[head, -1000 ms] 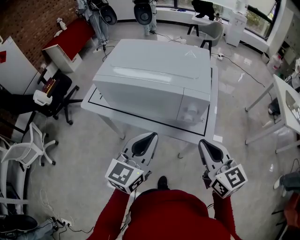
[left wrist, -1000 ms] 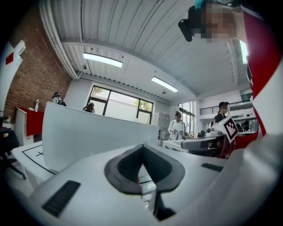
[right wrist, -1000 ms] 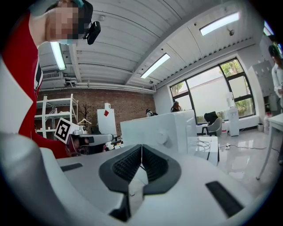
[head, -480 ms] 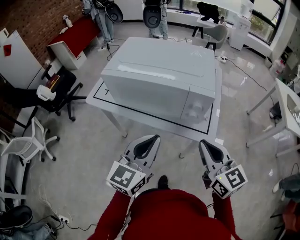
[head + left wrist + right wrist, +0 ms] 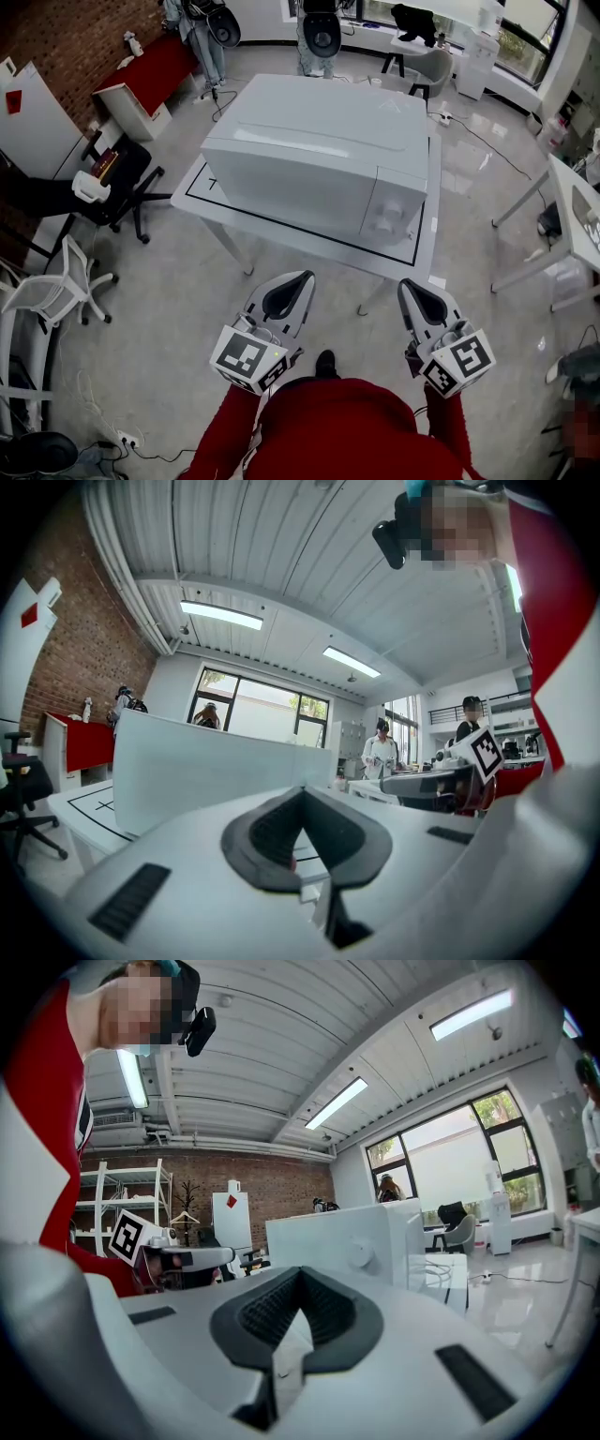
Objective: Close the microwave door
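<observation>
1. The microwave (image 5: 314, 141) stands on a white table (image 5: 281, 246), ahead of both grippers and apart from them. Its door (image 5: 281, 192) lies flush with the front, already closed.
2. The control panel (image 5: 392, 206) sits to the right of the door, more in line with the right gripper than with the left one.
3. The left gripper (image 5: 302, 277) hangs short of the table's near edge and touches nothing. Its 2 jaws are clenched together with nothing between them.
4. The right gripper (image 5: 409, 285) is held beside it, well apart, with its 2 jaws likewise pressed together and empty.
5. Red sleeves (image 5: 220, 436) reach in behind both grippers.
6. Off to the left of the left gripper stand a black office chair (image 5: 127, 178) and a white chair (image 5: 66, 286), with a red cabinet (image 5: 155, 66) and a brick wall (image 5: 66, 47) farther out.
7. To the right of the right gripper stands a second table (image 5: 577, 211).
</observation>
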A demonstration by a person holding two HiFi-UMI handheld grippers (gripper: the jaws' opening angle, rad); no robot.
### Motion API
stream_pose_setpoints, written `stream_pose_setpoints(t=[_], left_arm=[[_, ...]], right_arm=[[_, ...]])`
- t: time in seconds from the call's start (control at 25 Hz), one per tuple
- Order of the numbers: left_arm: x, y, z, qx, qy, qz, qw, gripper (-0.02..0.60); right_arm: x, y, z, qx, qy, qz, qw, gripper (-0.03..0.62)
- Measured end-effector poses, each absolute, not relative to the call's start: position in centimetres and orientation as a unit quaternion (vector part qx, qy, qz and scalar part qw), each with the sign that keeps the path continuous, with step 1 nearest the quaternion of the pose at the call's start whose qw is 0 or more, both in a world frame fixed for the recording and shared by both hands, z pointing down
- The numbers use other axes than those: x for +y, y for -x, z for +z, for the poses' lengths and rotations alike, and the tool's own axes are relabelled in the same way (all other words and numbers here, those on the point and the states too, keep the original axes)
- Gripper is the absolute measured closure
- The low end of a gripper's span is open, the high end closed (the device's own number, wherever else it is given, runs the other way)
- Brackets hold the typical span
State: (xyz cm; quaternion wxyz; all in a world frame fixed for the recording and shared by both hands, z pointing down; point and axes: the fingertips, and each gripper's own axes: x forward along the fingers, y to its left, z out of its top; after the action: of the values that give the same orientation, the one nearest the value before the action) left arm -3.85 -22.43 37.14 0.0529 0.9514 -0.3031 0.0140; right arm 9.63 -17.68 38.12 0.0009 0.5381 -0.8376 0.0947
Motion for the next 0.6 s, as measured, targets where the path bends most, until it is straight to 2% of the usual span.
stream_pose_setpoints(t=[0.6], left_arm=[[-22.17,4.68,37.78,-0.316,-0.946,0.028,0.064,0.571]], right_arm=[[-17.63,-9.96,38.32,-0.834,-0.543,0.092,0.006,0.582]])
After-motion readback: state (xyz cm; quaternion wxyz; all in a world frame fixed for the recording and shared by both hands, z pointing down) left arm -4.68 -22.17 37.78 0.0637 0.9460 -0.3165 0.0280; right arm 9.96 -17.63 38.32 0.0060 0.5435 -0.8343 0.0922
